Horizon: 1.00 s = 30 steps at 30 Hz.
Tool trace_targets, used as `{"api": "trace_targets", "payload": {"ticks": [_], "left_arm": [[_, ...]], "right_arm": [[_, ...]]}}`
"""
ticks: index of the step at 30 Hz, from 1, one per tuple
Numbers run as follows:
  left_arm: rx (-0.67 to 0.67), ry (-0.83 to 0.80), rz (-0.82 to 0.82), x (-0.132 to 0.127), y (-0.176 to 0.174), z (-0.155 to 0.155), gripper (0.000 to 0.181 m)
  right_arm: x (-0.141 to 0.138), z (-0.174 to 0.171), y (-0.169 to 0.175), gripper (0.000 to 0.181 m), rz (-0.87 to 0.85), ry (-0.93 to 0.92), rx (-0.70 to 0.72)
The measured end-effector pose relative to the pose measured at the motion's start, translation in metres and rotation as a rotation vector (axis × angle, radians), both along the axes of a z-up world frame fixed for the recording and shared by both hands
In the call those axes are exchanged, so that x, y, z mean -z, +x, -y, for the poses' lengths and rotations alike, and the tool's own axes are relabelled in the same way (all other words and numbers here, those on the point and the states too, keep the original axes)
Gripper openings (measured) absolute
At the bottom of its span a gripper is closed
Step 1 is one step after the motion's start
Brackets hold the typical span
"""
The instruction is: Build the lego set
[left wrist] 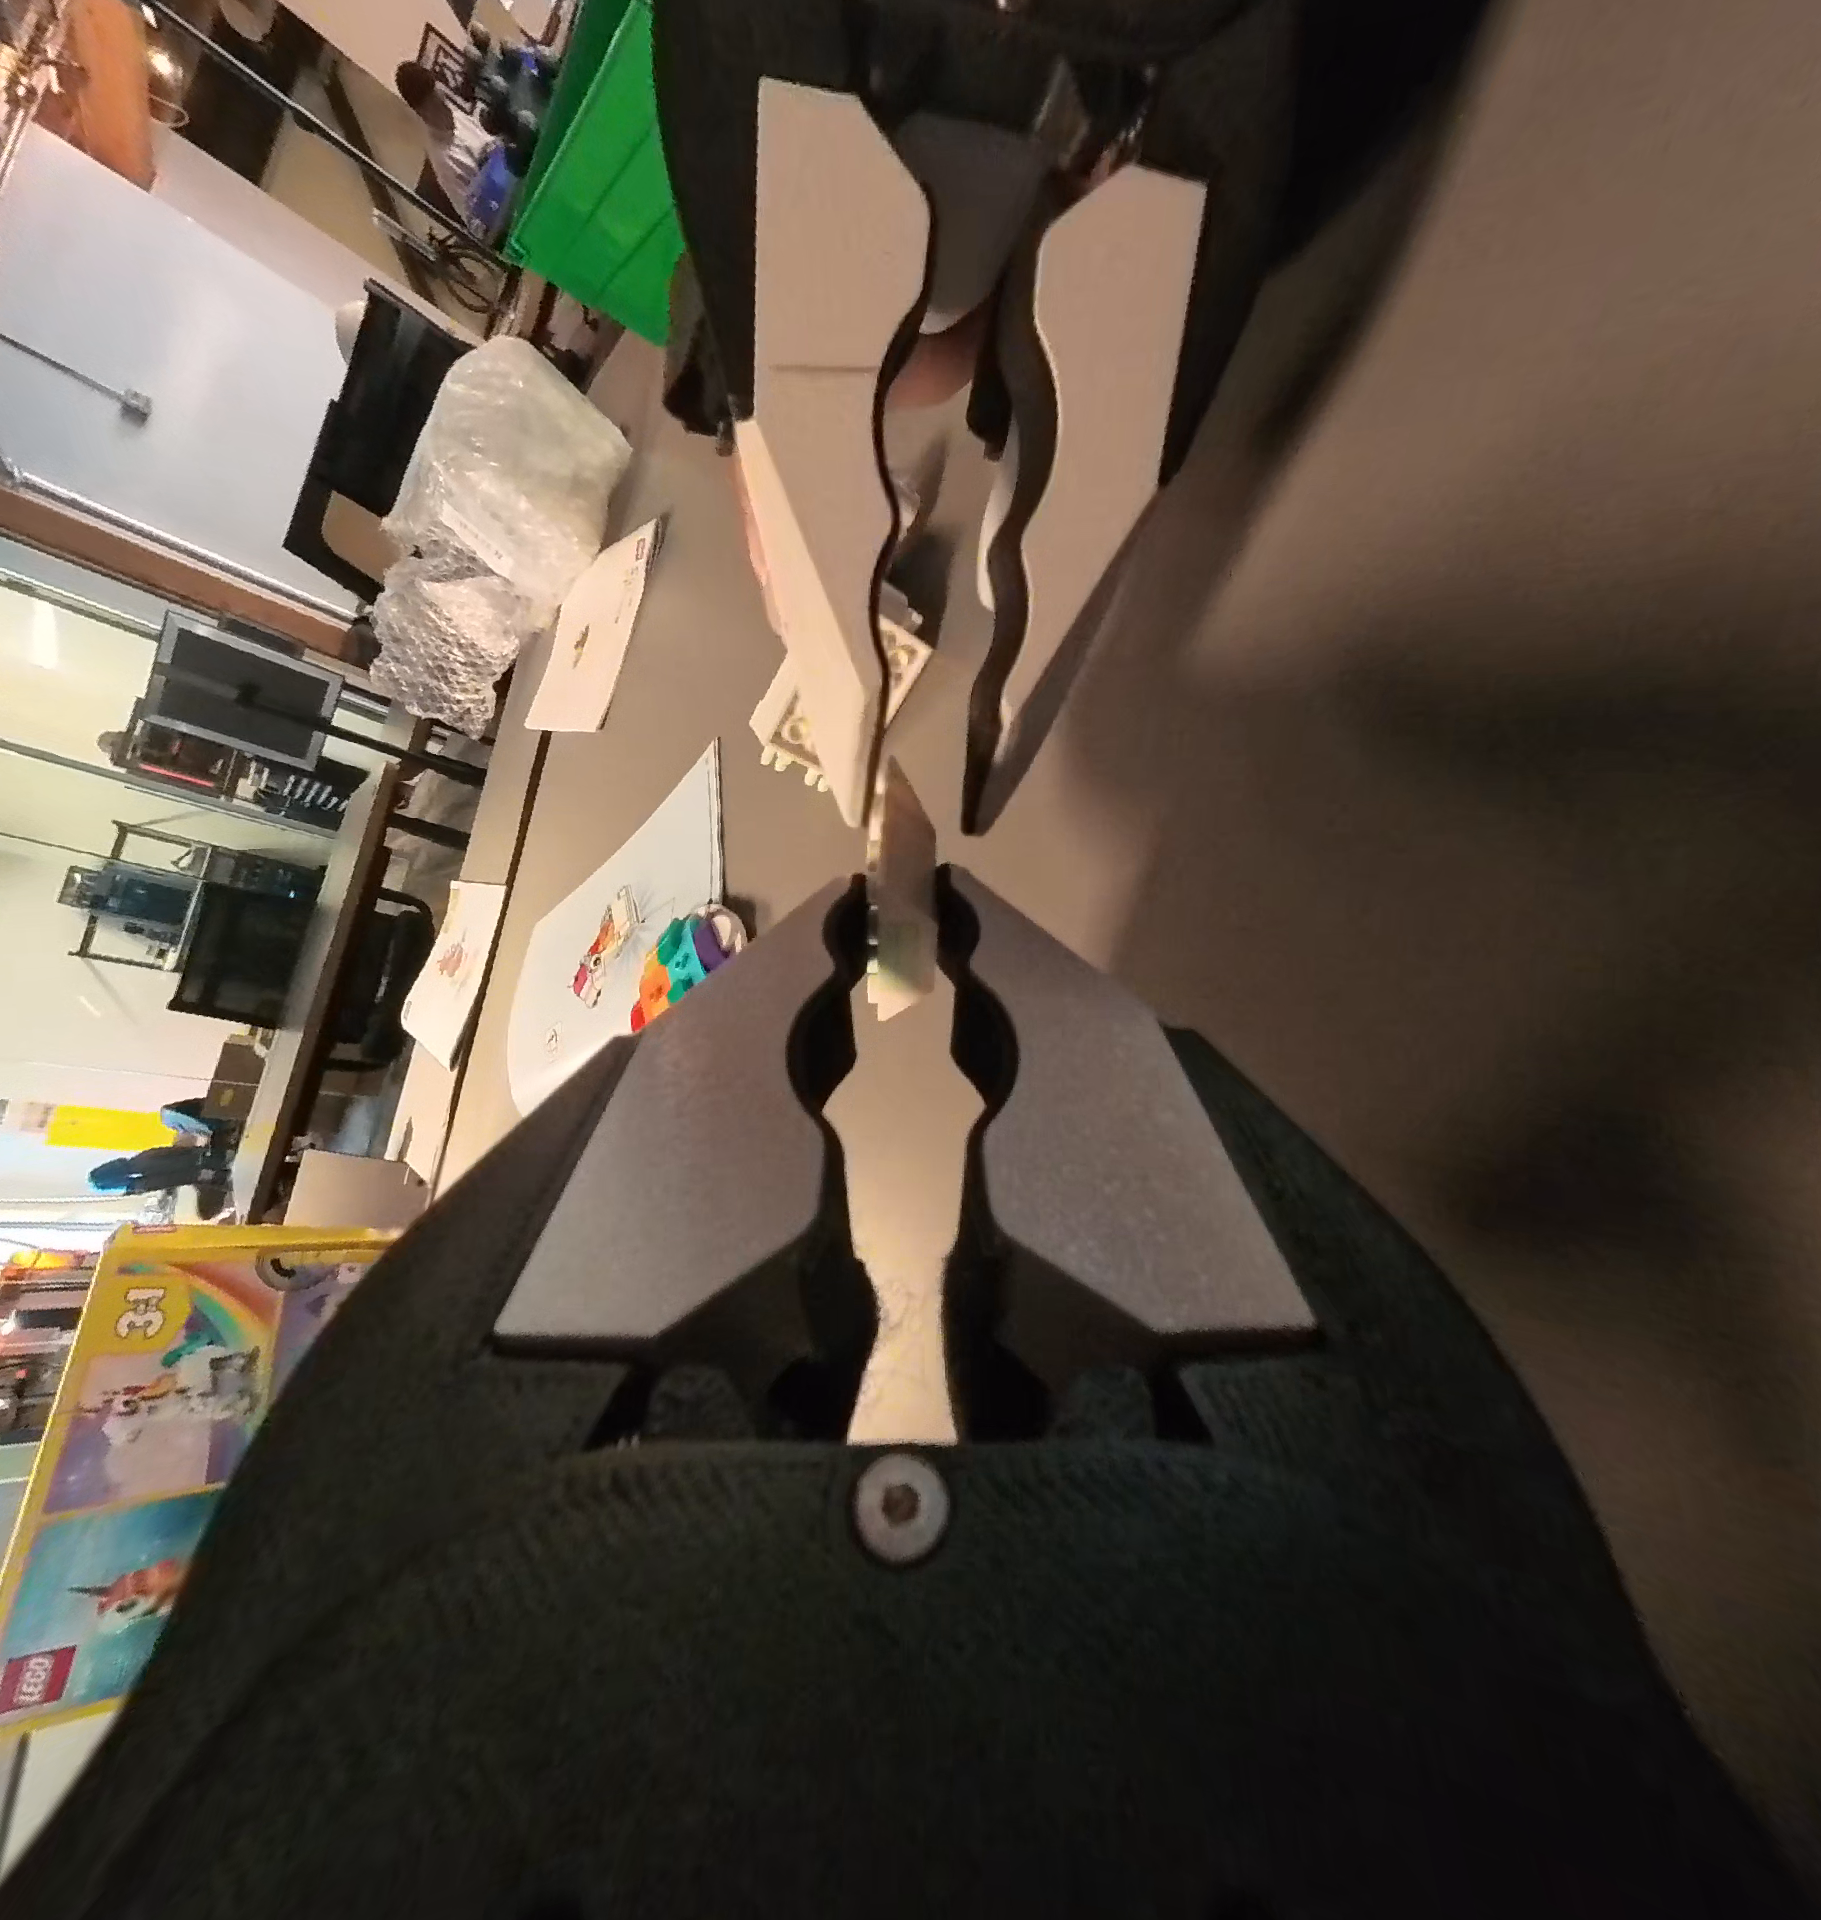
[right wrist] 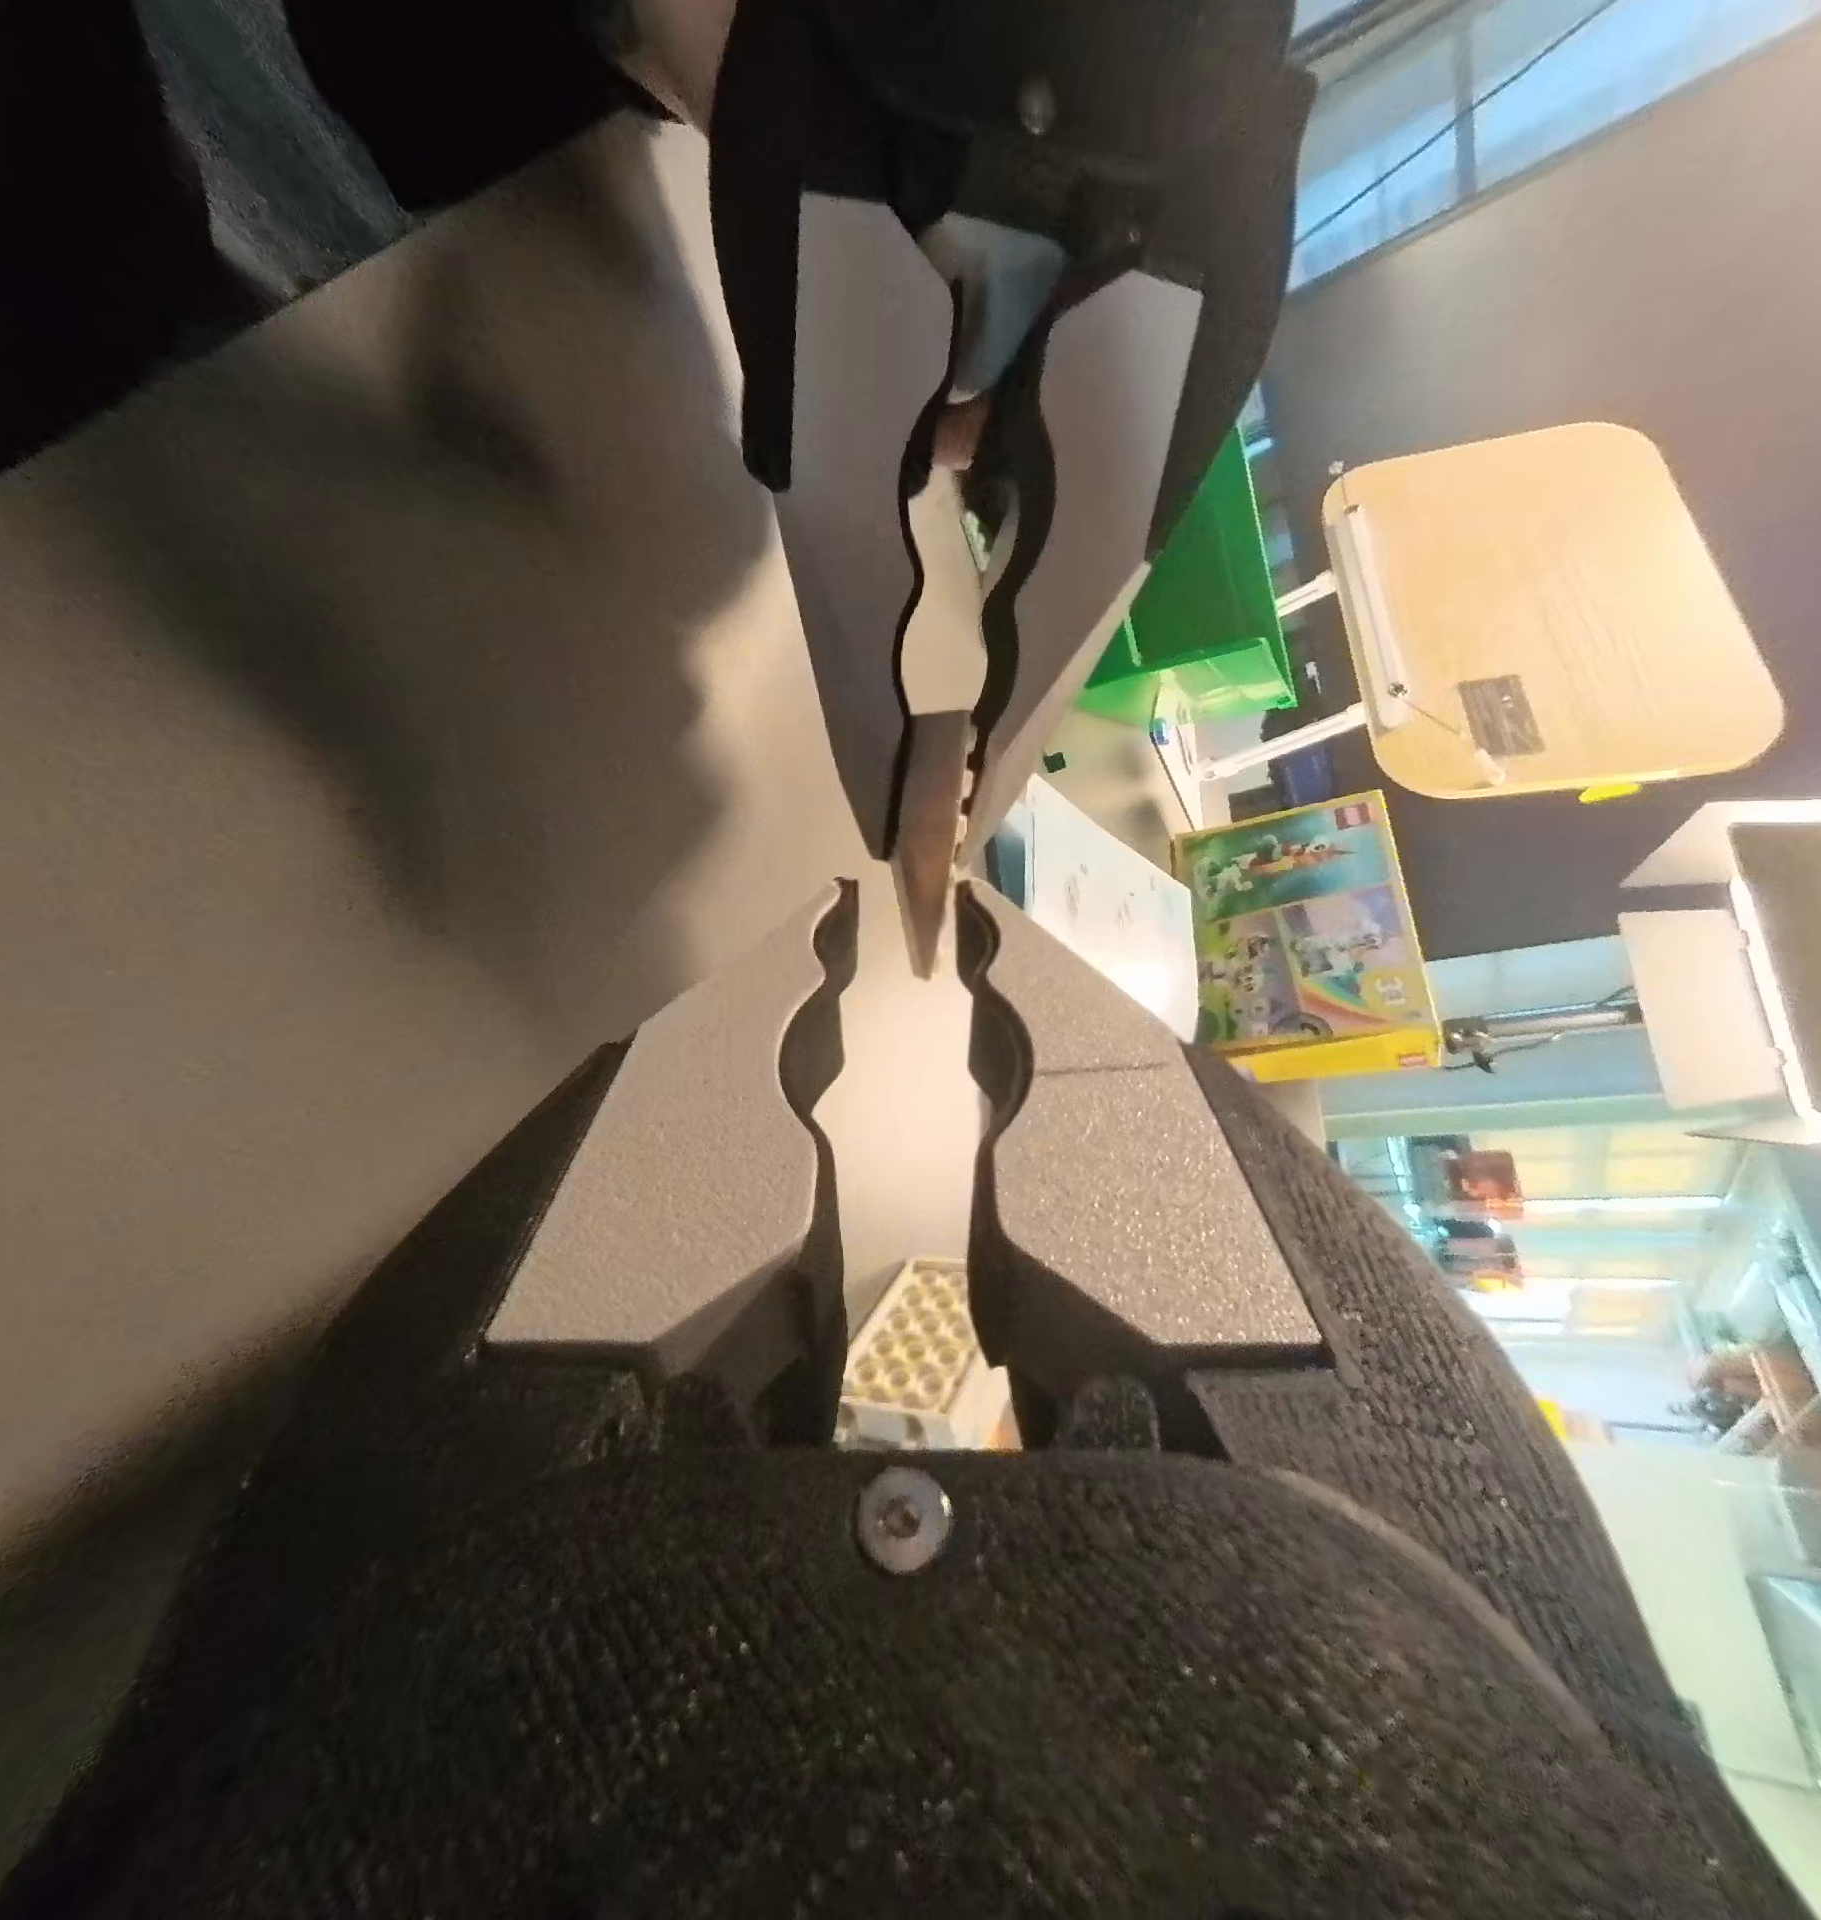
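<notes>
Beside the table [right wrist: 262, 727], a yellow branded set box [right wrist: 1301, 935], print unquoted.

A yellow box [left wrist: 147, 1475] bears printed writing and a red logo; a dark label [right wrist: 1500, 715] marks the pale board [right wrist: 1550, 613].

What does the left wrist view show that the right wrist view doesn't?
Only the left wrist view: colourful bricks by an open instruction booklet, and bubble wrap. Only the right wrist view: a pale wooden tabletop. Both: the yellow box, the green bin, and the left gripper pinching a thin flat piece that faces the right gripper.
</notes>
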State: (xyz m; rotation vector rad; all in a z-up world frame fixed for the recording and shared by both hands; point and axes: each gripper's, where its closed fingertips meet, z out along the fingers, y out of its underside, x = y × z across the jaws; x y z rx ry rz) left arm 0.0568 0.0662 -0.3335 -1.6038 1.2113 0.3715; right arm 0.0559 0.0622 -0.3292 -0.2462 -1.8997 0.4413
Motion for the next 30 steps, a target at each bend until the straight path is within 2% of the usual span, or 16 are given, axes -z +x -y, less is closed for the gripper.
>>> {"api": "trace_targets", "payload": {"ticks": [3, 11, 14, 16, 19, 21, 24, 27, 30], "left_arm": [[0.023, -0.002, -0.024, 0.003, 0.003, 0.001, 0.011], [0.051, -0.036, -0.096, 0.017, 0.009, 0.009, 0.010], [0.027, -0.053, -0.061, 0.018, 0.006, 0.009, 0.010], [-0.019, -0.066, 0.043, 0.012, 0.002, 0.006, 0.011], [-0.077, -0.133, 0.228, 0.006, -0.007, 0.002, 0.011], [-0.063, -0.220, 0.370, 0.004, -0.005, 0.003, 0.011], [-0.009, -0.340, 0.589, -0.003, 0.003, 0.006, 0.011], [0.075, -0.519, 0.839, -0.013, 0.015, 0.011, 0.011], [0.153, -0.585, 1.023, -0.028, 0.019, 0.013, 0.011]], "right_arm": [[0.000, 0.002, 0.000, 0.008, -0.013, 0.028, -0.016], [0.014, 0.010, 0.006, 0.006, 0.104, 0.072, -0.017], [0.015, 0.010, 0.003, 0.007, 0.105, 0.050, -0.005], [0.007, 0.006, -0.002, 0.008, 0.050, -0.012, 0.013], [0.005, 0.004, -0.004, 0.031, 0.057, -0.104, 0.029], [0.003, 0.004, -0.004, 0.030, 0.086, -0.214, 0.036], [0.000, 0.006, -0.004, 0.028, 0.197, -0.496, 0.055], [-0.017, 0.016, 0.003, 0.023, 0.325, -0.872, -0.033], [-0.033, 0.013, 0.007, 0.017, 0.364, -1.078, -0.089]]}}
